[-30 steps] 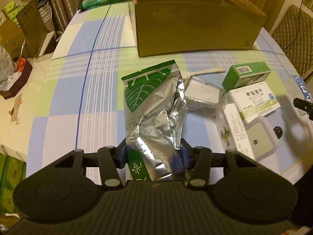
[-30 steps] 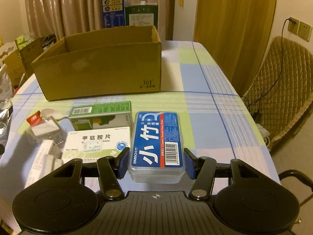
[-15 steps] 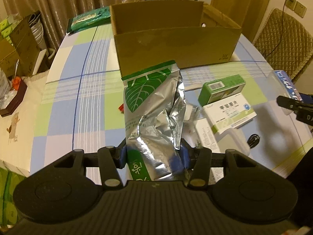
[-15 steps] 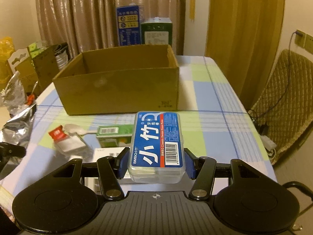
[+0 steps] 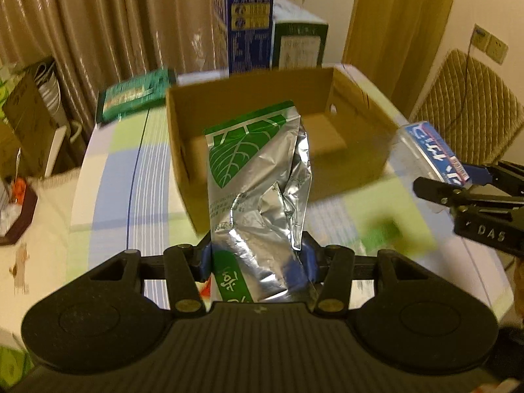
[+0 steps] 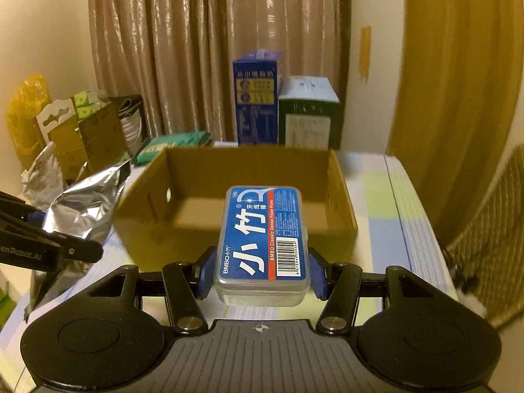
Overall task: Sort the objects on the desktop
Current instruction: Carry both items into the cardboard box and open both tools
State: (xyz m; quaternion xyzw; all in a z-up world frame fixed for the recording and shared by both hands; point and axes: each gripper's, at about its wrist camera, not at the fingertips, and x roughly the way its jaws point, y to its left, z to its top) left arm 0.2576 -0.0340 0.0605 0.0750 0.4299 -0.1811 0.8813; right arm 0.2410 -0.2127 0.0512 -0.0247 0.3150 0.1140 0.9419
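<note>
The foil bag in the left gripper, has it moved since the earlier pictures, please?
Yes. The foil bag has been lifted off the table and carried toward the cardboard box; its top now overlaps the box's open interior.

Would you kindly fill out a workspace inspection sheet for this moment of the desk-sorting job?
Surface: checked tablecloth, blue, green and white.
Job's things: foil pouch and floss pick box both held up before the open cardboard box, whose visible floor looks bare.
Clutter: blurred green item on the cloth; green packet behind the box.
Grippers: left gripper shut on the pouch; right gripper shut on the floss box.
Cables: one from the wall socket.
Surroundings: curtains, two tall cartons, quilted chair.
</note>
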